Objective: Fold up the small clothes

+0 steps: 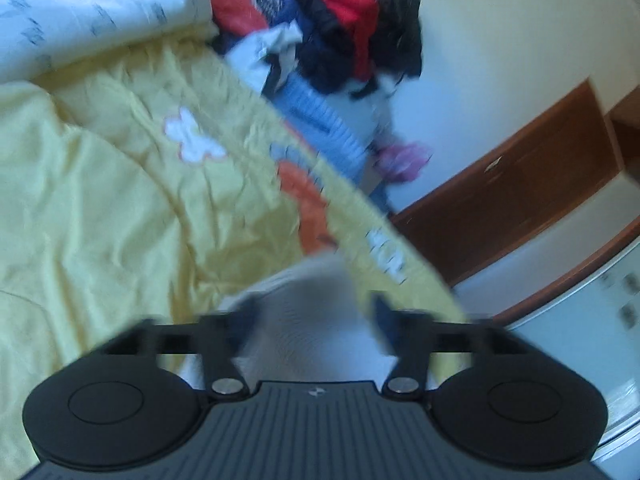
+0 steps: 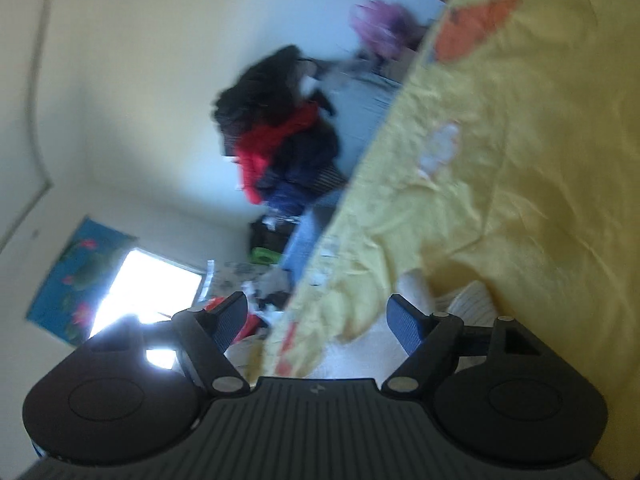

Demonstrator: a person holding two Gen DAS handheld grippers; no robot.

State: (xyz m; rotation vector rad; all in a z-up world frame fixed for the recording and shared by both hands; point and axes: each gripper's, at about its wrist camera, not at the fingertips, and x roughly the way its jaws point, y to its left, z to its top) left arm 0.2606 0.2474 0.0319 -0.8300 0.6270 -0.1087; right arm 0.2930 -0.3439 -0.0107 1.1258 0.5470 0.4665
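Observation:
A pale grey-white garment lies blurred between the fingers of my left gripper, on the yellow bedsheet; the jaws stand wide apart and I cannot tell whether they touch it. My right gripper is open, its blue pads wide apart, with a fold of the yellow sheet hanging between them without being pinched. A cream striped cloth shows just beyond the right finger. Both views are motion-blurred.
A pile of red, black and navy clothes sits on a light blue basket by the wall; it also shows in the right wrist view. A white patterned duvet, brown wooden panel, window.

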